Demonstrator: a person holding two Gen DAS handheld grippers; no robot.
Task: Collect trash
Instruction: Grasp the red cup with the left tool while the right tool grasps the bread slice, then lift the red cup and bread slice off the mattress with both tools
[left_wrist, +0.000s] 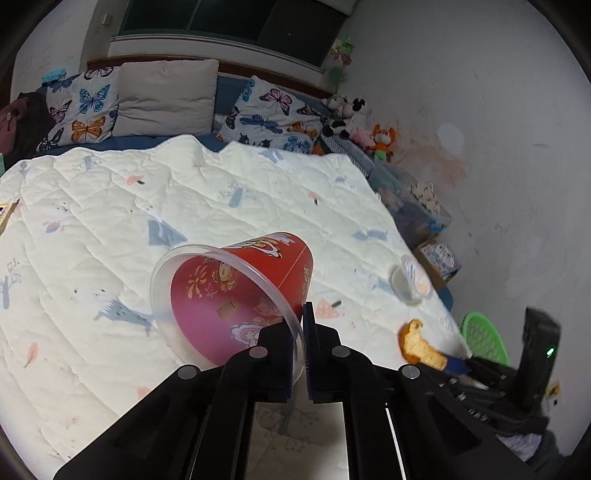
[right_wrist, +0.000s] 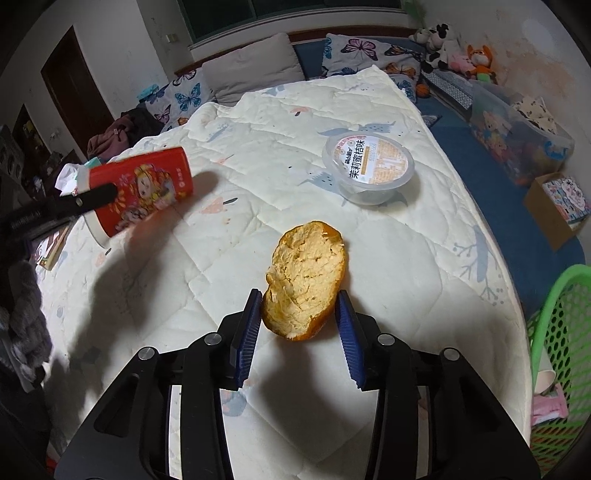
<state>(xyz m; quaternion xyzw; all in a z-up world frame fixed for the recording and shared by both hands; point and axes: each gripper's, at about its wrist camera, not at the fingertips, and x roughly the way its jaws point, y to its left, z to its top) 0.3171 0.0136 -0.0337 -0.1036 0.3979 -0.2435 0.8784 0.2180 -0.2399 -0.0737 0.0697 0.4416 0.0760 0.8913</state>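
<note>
Trash on the white quilt (right_wrist: 406, 258): red printed plastic cup (left_wrist: 240, 295), rim pinched by the closed left gripper (left_wrist: 304, 332); torn orange-crusted bread piece (right_wrist: 304, 280), clamped by the right gripper (right_wrist: 299, 314). Pickup underway; next, likely carry both to the green mesh basket (right_wrist: 554, 332).

You see a red cup (left_wrist: 240, 295) printed with orange and white cartoon figures, a golden-orange bread piece (right_wrist: 304, 280), and a clear tub (right_wrist: 369, 170) with an orange-and-white lid. The quilt (left_wrist: 184, 192) is cream with blue and pink motifs. Your pads (right_wrist: 247, 339) are blue; the basket (right_wrist: 554, 332) is green.
</note>
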